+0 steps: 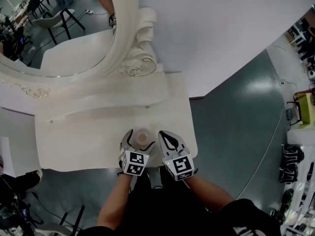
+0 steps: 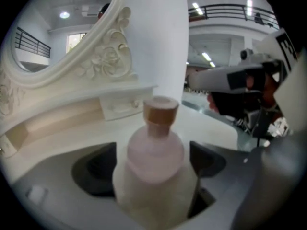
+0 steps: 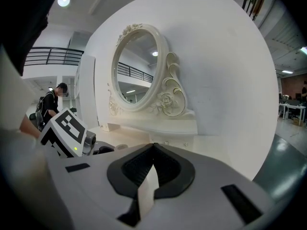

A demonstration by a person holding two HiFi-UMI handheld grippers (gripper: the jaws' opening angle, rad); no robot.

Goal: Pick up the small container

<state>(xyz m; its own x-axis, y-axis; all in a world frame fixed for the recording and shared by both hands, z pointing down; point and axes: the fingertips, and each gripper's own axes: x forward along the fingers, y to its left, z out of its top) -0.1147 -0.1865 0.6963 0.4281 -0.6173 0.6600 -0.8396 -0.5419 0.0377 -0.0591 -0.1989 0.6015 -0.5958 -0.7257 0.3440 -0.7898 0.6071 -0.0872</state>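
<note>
The small container is a frosted pinkish-white bottle with a tan cap. It stands upright near the front edge of the white dressing table. My left gripper is around it, with one wide-spread jaw on each side of the bottle's body. In the left gripper view, my left gripper shows its dark pads beside the bottle, not pressing on it. My right gripper hovers just right of the bottle. Its jaws are together with nothing between them in the right gripper view.
An ornate oval mirror on a carved white frame stands at the back of the table, against a white wall. A small drawer front sits below it. Grey floor lies to the right, and chairs and a person show in the mirror.
</note>
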